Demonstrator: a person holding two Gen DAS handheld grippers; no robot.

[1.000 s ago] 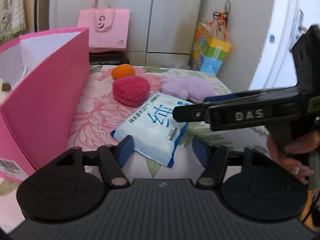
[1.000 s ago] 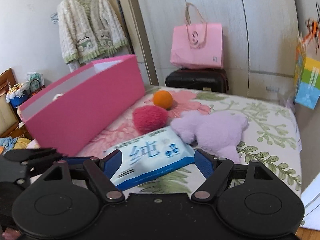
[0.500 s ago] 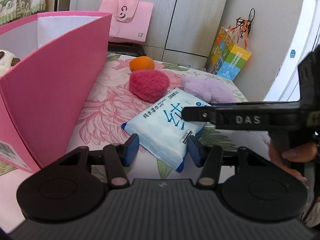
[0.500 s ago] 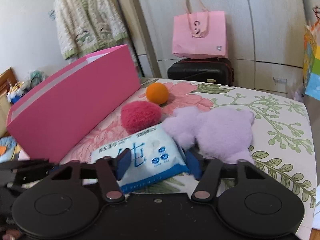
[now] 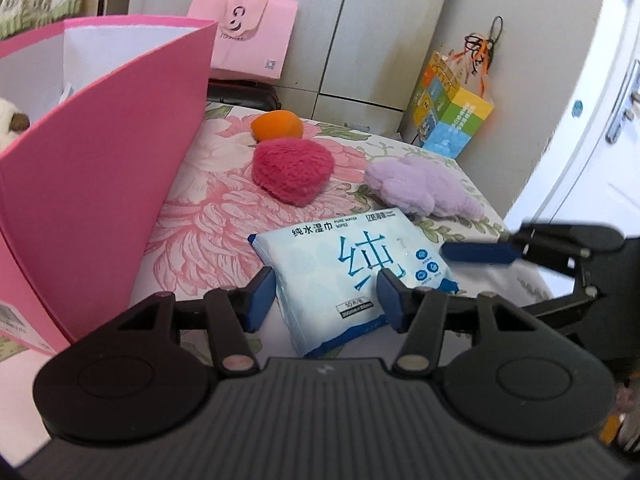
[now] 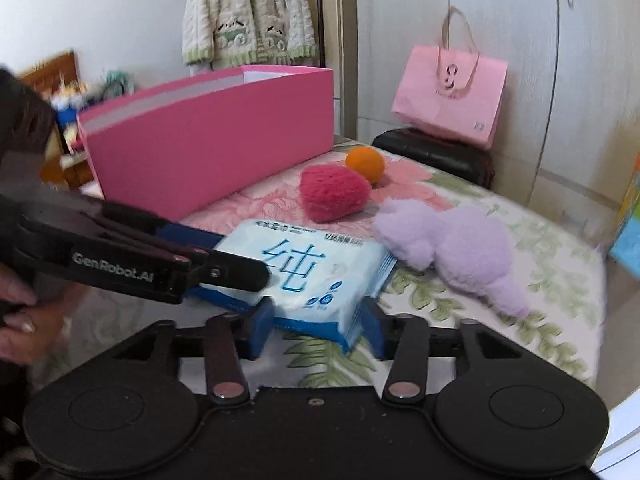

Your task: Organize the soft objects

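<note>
Wipes pack (image 6: 304, 276) between both grippers' half-closed jaws

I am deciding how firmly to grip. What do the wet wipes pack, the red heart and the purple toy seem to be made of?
Wet wipes pack: seemingly thin glossy plastic film, printed, with a sealed edge. Red heart: fuzzy plush or yarn with a matte, fibrous surface. Purple toy: soft fleece-like plush with a short curly pile. All look compressible.

Wipes pack (image 5: 352, 272): "纯", "纯水湿巾", "PURE WATER WIPES"; left claw (image 6: 240, 256) arm: "GenRobot.AI".
</note>
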